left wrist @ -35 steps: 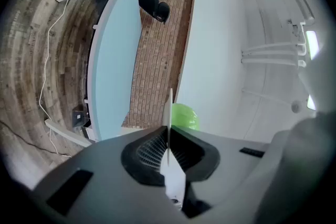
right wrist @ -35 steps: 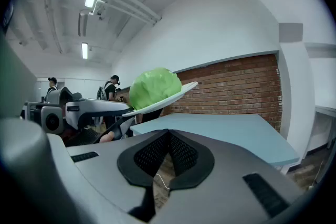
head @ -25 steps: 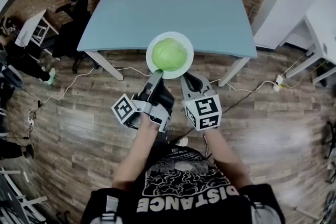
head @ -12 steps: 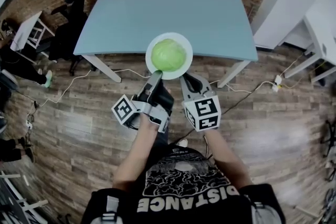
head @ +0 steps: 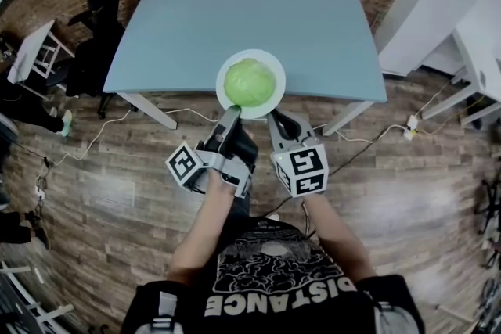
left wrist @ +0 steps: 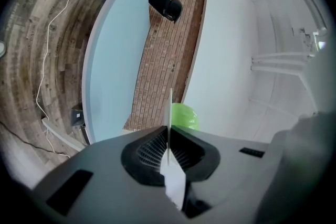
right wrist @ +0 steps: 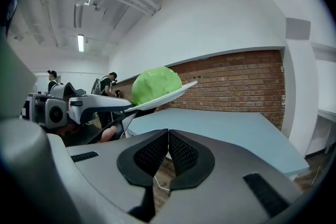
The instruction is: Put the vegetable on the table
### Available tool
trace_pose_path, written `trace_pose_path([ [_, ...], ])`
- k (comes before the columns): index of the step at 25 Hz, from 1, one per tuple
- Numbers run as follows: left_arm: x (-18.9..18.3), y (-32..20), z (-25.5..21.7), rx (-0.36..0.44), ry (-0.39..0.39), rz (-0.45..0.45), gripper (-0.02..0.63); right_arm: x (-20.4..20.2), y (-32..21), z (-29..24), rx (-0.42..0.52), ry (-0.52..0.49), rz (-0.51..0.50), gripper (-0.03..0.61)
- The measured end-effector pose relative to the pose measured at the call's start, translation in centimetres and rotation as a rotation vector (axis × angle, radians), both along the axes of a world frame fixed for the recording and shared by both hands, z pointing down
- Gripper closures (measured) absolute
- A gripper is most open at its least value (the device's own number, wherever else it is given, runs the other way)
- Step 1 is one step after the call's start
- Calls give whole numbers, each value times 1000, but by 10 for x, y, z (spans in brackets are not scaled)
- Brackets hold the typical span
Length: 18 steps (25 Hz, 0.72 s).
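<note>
My left gripper (head: 232,113) is clamped on the 7 o'clock rim of the white plate (head: 271,63), which carries the green cabbage (head: 249,82) in the air over the near edge of the blue table (head: 250,12), while my right gripper (head: 275,120) sits pinched shut and empty at the plate's 5 o'clock.

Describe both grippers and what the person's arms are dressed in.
The left gripper and right gripper have grey moulded bodies with black ribbed pads. Each carries a white cube with black square markers. The person wears a black short-sleeved T-shirt with white print.
</note>
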State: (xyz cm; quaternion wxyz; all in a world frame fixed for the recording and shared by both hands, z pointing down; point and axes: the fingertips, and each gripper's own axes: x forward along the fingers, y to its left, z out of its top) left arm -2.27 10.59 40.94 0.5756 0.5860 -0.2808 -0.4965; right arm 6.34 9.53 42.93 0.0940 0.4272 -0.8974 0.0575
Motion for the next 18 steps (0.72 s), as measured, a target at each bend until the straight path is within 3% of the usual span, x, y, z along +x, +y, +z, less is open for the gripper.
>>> trace_pose_path([
  [18,-36,-76,-7,-13,25,49,597,-36,-70,-6,-21,29,38,569],
])
